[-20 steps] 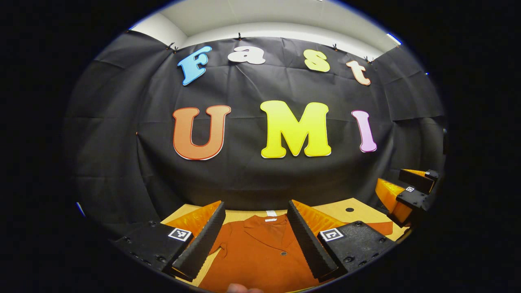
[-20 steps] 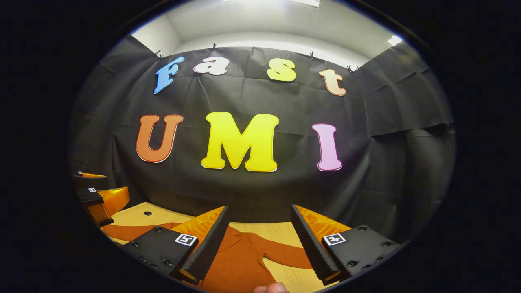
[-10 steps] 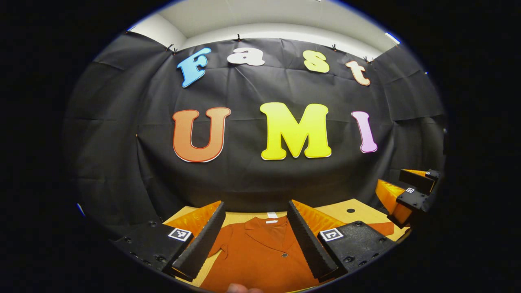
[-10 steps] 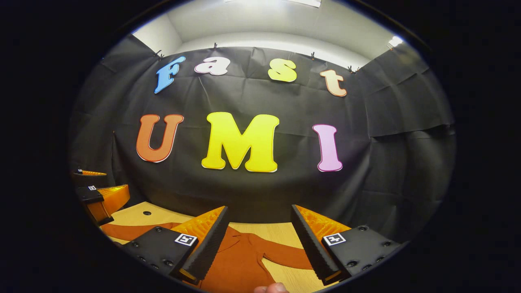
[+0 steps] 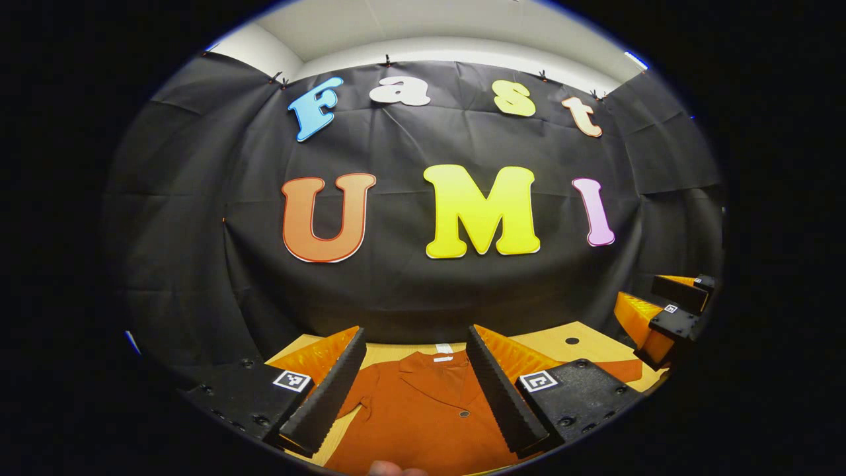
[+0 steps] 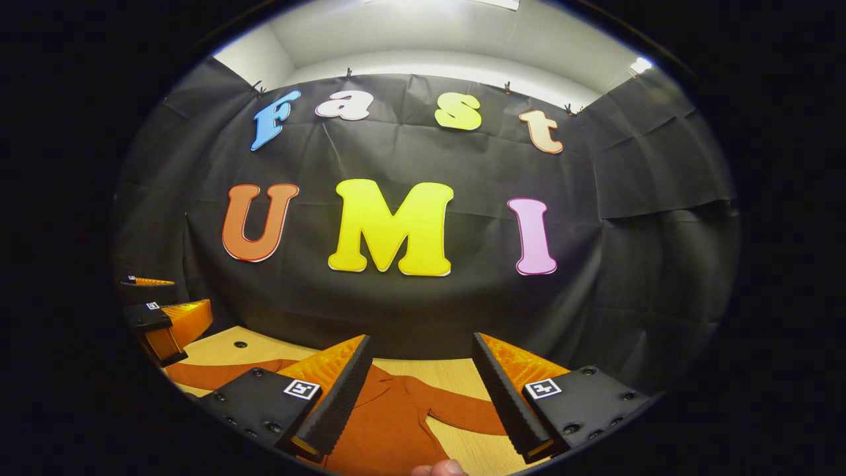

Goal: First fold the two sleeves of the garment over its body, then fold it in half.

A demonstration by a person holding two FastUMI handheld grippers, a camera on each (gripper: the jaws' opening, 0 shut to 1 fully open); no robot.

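Observation:
A rust-orange collared garment lies flat on the wooden table, collar toward the black wall, a white label at its neck. My left gripper hovers open above its chest with nothing between the fingers. In the right gripper view the garment spreads below, one sleeve stretching right and the other sleeve reaching left. My right gripper is open and holds nothing. The right gripper also appears at the far right of the left gripper view, and the left gripper at the far left of the right gripper view.
A small dark hole marks the tabletop near the back. The black cloth wall rises just behind the table's far edge. A fingertip of the holding hand peeks in at the bottom edge.

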